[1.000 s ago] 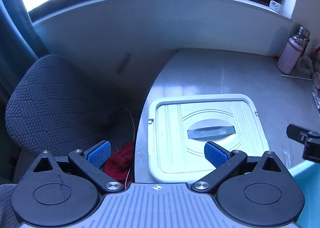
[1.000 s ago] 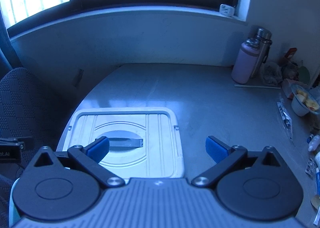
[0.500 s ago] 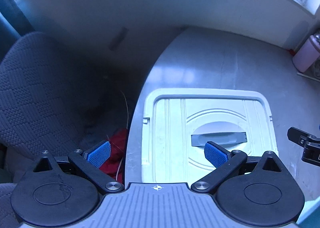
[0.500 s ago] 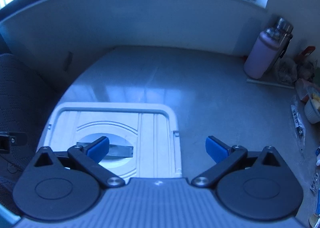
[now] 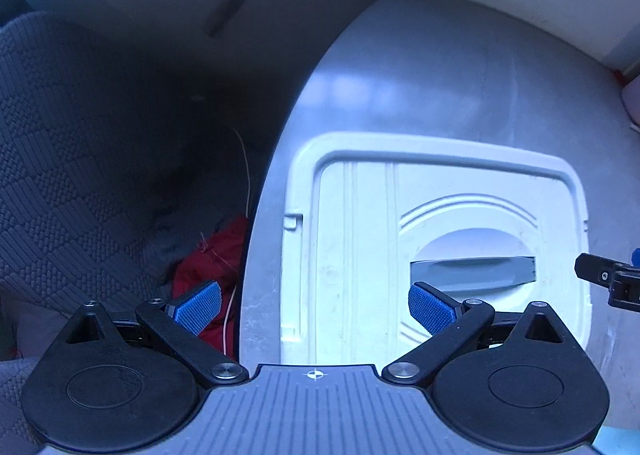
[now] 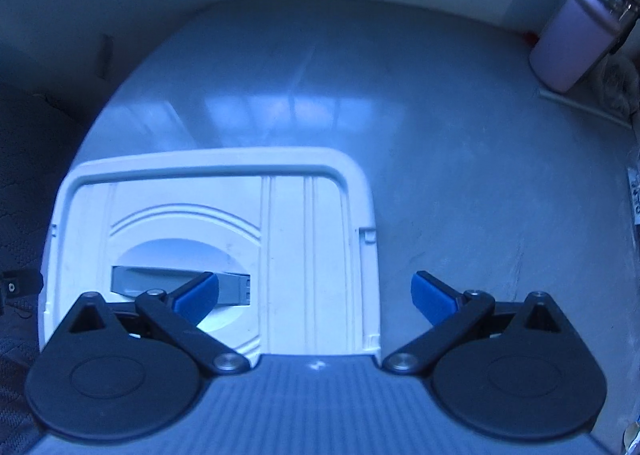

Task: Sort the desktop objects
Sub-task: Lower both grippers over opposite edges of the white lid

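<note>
A white plastic storage-box lid (image 5: 360,239) with a grey recessed handle (image 5: 472,275) lies on the grey desk (image 5: 440,87) near its left edge. My left gripper (image 5: 316,307) is open and empty above the lid's left side, straddling the desk edge. My right gripper (image 6: 316,295) is open and empty above the lid (image 6: 304,239), straddling its right edge; its left pad hangs over the handle (image 6: 136,283). The tip of the right gripper shows at the right edge of the left wrist view (image 5: 612,279).
A dark fabric office chair (image 5: 72,159) stands left of the desk, with red cloth (image 5: 208,271) and a cord on the floor. A pink bottle (image 6: 572,47) with a metal cap stands at the far right by the wall. Small packets (image 6: 634,195) lie along the right edge.
Both grippers have tilted down and moved closer to the lid; the window has left the view. Both stay open and empty.
</note>
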{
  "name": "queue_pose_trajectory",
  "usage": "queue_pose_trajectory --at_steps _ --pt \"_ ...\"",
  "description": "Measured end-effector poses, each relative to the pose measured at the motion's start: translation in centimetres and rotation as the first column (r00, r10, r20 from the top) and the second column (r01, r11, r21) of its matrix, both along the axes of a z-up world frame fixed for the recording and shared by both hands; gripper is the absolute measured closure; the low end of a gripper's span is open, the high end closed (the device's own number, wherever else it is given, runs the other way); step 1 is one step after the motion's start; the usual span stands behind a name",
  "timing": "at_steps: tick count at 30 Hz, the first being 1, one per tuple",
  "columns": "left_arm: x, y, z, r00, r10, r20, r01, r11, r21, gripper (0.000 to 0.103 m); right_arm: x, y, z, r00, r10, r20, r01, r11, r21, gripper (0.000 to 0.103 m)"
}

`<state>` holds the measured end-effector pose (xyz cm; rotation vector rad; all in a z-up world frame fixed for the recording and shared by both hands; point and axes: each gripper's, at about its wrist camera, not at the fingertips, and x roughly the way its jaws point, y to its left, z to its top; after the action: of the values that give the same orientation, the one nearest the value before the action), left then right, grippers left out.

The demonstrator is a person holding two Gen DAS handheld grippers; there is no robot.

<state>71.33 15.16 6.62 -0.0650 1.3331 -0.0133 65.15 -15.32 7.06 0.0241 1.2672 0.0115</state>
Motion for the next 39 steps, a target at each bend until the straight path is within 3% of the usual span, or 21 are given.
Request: queue_pose_trajectory --at_steps 6,14,27,36,39 --pt "0.9 -0.4 -1.9 0.998 -0.018 -0.058 0.018 1.0 -0.01 0.002 0.7 -0.3 -1.2 0.996 -0.018 -0.091 0.025 0.997 0.076 0.0" --pt "1.9 -0.5 -2.6 0.994 -0.018 -0.105 0.016 1.0 -0.02 0.002 2.0 0.3 -2.2 0.992 0.005 -0.123 -0.002 1.0 0.028 0.0" --pt "1.9 -0.4 -4.4 0.984 -0.01 -0.18 0.001 0.999 -0.049 0.001 2.2 0.1 -4.9 0.984 0.001 -0.177 0.007 0.999 0.045 0.0" --pt "2.6 0.5 -4.9 0.983 0.015 -0.182 -0.029 0.997 -0.072 0.001 2.0 0.2 -5.2 0.986 -0.006 -0.169 0.011 0.999 0.03 0.0" --pt "2.3 0.5 -5.0 0.984 0.011 -0.179 -0.023 0.997 -0.067 0.001 1.9 0.4 -5.4 0.987 0.0 -0.162 -0.002 1.0 -0.016 0.0"
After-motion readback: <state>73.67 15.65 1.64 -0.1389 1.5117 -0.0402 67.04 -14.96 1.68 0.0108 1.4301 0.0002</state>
